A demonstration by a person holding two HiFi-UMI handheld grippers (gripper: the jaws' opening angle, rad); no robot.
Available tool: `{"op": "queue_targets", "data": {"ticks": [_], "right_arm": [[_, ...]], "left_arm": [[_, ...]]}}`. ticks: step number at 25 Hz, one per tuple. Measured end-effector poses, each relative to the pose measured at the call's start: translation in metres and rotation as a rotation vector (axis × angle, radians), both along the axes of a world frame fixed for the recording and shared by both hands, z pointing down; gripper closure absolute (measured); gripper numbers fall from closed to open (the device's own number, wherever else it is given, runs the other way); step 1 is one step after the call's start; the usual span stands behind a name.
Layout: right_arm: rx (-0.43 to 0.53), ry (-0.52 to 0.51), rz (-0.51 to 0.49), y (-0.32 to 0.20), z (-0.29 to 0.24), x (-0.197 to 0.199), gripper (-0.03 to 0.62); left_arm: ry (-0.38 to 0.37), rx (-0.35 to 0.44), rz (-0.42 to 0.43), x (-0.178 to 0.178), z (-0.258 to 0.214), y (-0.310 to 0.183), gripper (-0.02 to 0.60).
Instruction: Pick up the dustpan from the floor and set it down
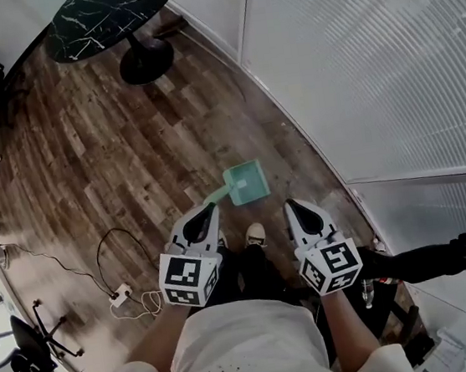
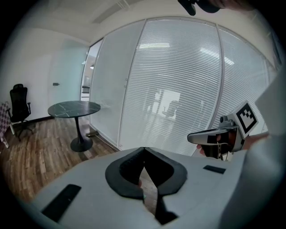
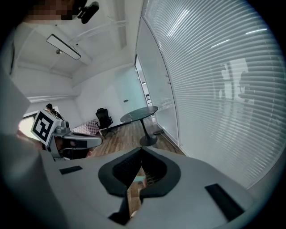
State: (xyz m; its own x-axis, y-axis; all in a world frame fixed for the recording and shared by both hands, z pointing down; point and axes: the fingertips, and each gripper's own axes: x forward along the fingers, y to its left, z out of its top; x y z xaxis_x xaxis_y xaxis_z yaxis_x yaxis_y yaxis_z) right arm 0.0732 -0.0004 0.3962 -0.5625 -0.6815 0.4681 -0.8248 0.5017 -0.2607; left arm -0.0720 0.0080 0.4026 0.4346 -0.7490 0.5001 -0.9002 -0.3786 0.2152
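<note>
**A:** Where's the dustpan [image 1: 246, 182] in this one?

**B:** Flat on the wood floor [image 1: 111, 154], just ahead of the person's shoe [image 1: 256, 235] and close to the glass wall with blinds [image 1: 370, 63]. Its handle points back toward the left gripper [image 1: 209, 211], which is handy.

**A:** Anything holding it?

**B:** Nope. Both sets of jaws are pressed together tip to tip with nothing between them. The left gripper hangs above the floor just short of the handle. The right gripper [image 1: 293, 207] is beside it, apart from the pan. Both tilt down at the floor, so I'd guess they're lining up for the reach.

**A:** Closed jaws won't grab much, lol.

**B:** Yeah, whichever one goes in probably has to open up first. The thin handle looks like the easiest thing to pinch. Pick-up hasn't started, I'd say.
</note>
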Motion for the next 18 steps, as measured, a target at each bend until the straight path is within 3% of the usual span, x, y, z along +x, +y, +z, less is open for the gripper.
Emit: {"op": "queue_targets", "data": {"ticks": [18], "right_arm": [[-0.092, -0.011, 0.026, -0.011, 0.087, 0.007, 0.571]], "left_arm": [[-0.059, -0.109, 0.033, 0.003, 0.115, -0.016, 0.56]]}}
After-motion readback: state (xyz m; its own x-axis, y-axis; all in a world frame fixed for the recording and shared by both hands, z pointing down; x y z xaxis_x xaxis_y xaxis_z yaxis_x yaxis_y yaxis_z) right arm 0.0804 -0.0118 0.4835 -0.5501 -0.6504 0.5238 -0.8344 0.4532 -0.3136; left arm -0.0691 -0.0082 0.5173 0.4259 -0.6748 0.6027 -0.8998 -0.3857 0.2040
